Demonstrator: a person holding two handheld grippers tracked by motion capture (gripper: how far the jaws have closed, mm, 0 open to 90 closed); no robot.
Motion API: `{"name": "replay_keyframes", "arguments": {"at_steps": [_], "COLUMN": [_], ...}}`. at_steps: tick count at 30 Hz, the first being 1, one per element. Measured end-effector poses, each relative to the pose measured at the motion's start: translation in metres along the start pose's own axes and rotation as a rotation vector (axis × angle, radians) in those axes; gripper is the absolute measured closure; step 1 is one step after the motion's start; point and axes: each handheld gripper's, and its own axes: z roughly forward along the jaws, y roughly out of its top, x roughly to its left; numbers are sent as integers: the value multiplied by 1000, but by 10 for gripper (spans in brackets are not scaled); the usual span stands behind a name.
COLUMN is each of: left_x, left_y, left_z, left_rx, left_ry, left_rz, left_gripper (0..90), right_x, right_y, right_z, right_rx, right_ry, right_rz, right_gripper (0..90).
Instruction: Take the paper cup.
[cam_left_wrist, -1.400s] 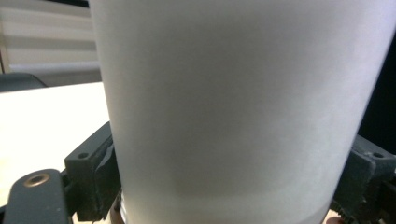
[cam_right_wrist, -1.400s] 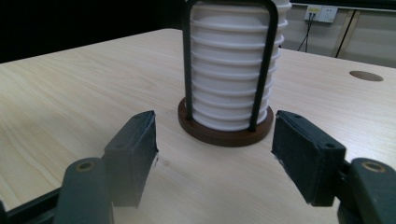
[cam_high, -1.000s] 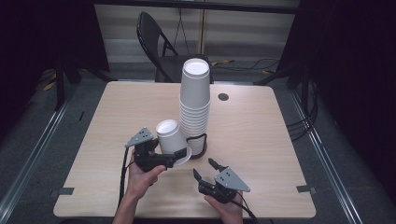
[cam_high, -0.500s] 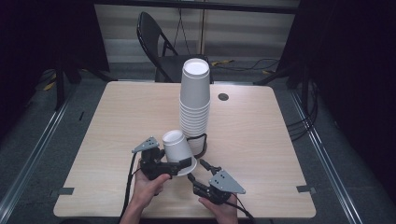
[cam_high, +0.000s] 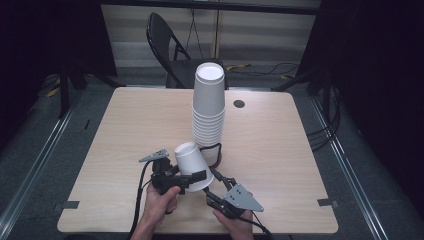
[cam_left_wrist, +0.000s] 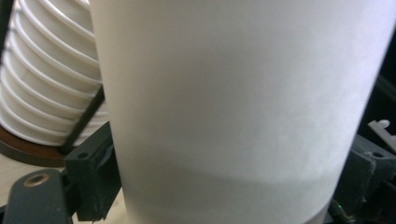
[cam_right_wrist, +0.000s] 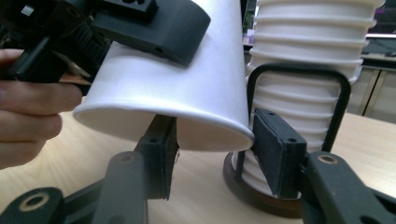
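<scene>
One paper cup (cam_high: 189, 159) was held inverted, clear of the table (cam_high: 125, 130), clamped by the left gripper (cam_high: 192, 176) just beside the stack of cups (cam_high: 208, 112). The right gripper (cam_right_wrist: 212, 149) was positioned with jaws apart at its rim; transfer was judged incomplete.

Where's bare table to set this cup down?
Free: the table's left half, the right side beyond the cup stack, and the far edge by the grommet hole. Crowded: near centre, where both claws meet at the held cup.
</scene>
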Motion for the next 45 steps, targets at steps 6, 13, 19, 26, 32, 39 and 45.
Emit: {"name": "replay_keyframes", "arguments": {"at_steps": [6,13,19,26,32,39,45], "left_x": [-1,-6,-7,-6,-3,2,5], "left_y": [-3,-7,-10,-12,-11,-8,-3], "left_z": [3,4,5,8,7,8,9], "left_rx": [14,23,31,40,14,-4,-9], "left_ry": [-15,-43,-62,-70,-88,-78,-64], "left_rz": [-29,-51,-75,-59,-35,-18,12], "left_gripper": [122,123,123,117,99,69,44], "right_x": [-1,-3,-4,-4,-5,-6,-6], "right_y": [0,2,4,3,1,1,1], "right_z": [2,6,11,13,11,11,9], "right_rx": [-31,-53,-73,-94,-101,-72,-55], "right_ry": [-5,-4,-8,-19,-33,-31,-31], "right_rz": [-9,-8,-10,-25,-45,-22,-8], "right_gripper": [555,610,639,715,826,848,859]}}
